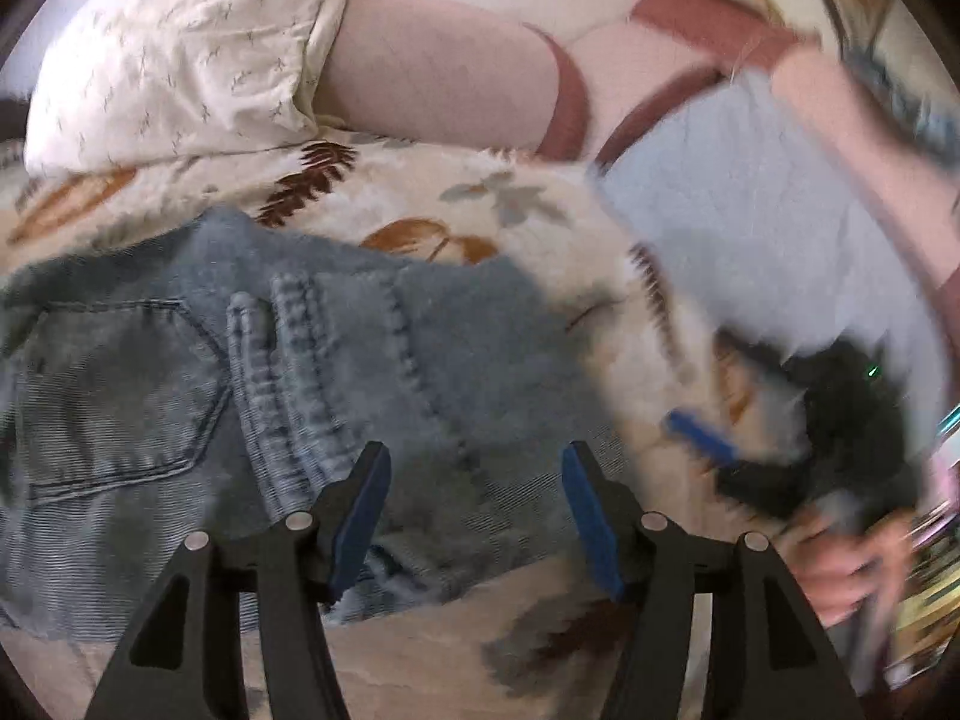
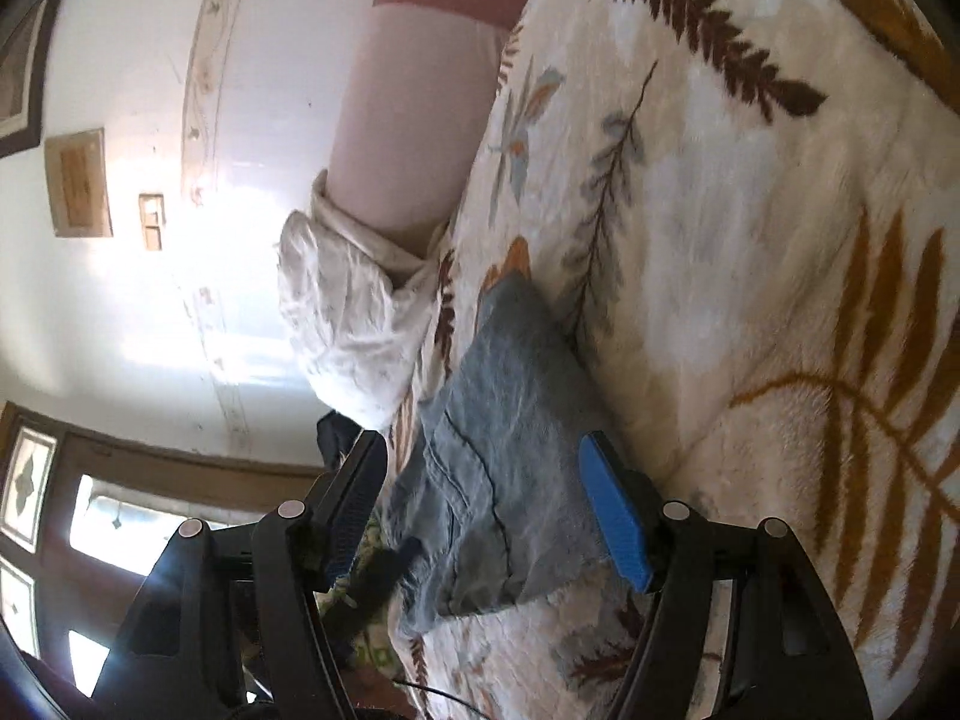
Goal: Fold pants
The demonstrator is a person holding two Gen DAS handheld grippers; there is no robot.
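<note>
The pants are light blue jeans (image 1: 300,396), folded into a compact bundle on a cream leaf-print bedspread (image 1: 420,192). A back pocket and seams face up. My left gripper (image 1: 474,516) is open and empty, just above the near edge of the jeans. In the left wrist view the right gripper (image 1: 780,456) is a blurred black shape with a blue pad, off to the right of the jeans. In the right wrist view my right gripper (image 2: 492,528) is open and empty, with the jeans (image 2: 510,468) lying between and beyond its fingers.
A white patterned pillow (image 1: 180,54) and a pink bolster (image 1: 432,78) lie at the head of the bed. A light blue cushion (image 1: 738,228) sits to the right. The bed edge (image 2: 396,600) runs close to the jeans, with a white wall (image 2: 180,180) and a door (image 2: 72,540) beyond.
</note>
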